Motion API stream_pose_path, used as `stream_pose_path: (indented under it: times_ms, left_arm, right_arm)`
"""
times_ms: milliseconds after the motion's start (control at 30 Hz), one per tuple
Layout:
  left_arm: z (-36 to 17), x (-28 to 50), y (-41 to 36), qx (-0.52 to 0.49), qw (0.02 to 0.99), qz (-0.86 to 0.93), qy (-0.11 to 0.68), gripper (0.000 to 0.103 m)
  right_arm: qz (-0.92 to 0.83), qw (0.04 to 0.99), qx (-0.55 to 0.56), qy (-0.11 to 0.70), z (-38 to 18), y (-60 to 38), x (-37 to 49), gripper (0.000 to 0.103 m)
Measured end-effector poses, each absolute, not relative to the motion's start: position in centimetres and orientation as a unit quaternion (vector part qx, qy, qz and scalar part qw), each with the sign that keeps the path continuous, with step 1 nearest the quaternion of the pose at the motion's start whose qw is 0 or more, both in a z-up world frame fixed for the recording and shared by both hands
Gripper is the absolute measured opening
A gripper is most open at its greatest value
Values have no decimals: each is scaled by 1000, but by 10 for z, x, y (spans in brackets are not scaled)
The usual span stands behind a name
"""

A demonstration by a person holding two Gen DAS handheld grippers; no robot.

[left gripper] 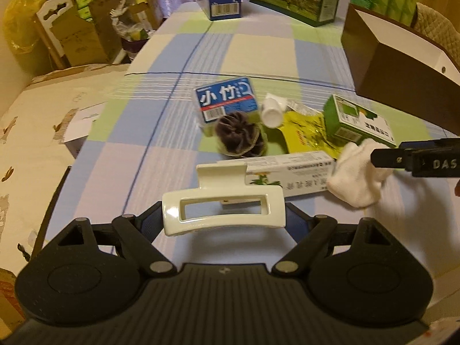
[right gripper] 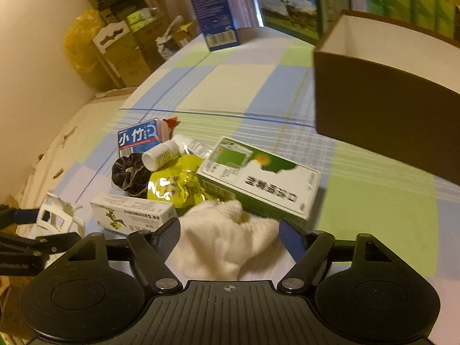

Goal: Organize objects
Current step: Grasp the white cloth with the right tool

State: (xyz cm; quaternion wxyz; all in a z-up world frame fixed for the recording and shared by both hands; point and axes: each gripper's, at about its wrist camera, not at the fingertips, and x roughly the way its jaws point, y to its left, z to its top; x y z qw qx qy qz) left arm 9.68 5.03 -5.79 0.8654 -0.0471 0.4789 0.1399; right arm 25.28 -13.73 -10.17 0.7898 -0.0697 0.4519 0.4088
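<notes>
Item: left hand-held gripper, pinching a cream hair claw clip by its body, lifted at the near edge of the pile. Item: right hand-held gripper, fingers round a white sock; I read it as gripped, since the cloth bunches between the pads, though it may not be fully squeezed. Stock on the checked desk: green medicine box, long white box, yellow foil pouch, white bottle, dark drawstring pouch, blue floss pack, all touching or overlapping. Destination, by my judgement: the open brown box at far right. Handling note: I would lift the sock straight up so it drags nothing, clear the brown wall, then release inside; carry the clip level behind it, arms apart.
</notes>
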Motion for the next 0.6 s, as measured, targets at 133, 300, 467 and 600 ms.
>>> stream_pose_path:
  times_ms: [133,300,467,600]
  left_arm:
    - [-55,94,51,-46,865,144,478,84]
    - [-55,96,48,-46,865,139,480,84]
    - [-53,101,42,-41,869,129,476,84]
    - [-48,104,36,-36,873,119,472,84]
  right_arm:
    - [415,789,-103,440,-112,-128,249,55]
    - [427,788,-136,423,-112,-131,246,16]
    - [429,786,-122,427,-104,-140,245,9]
    - [424,791,-110,428,-93,-151,244,9]
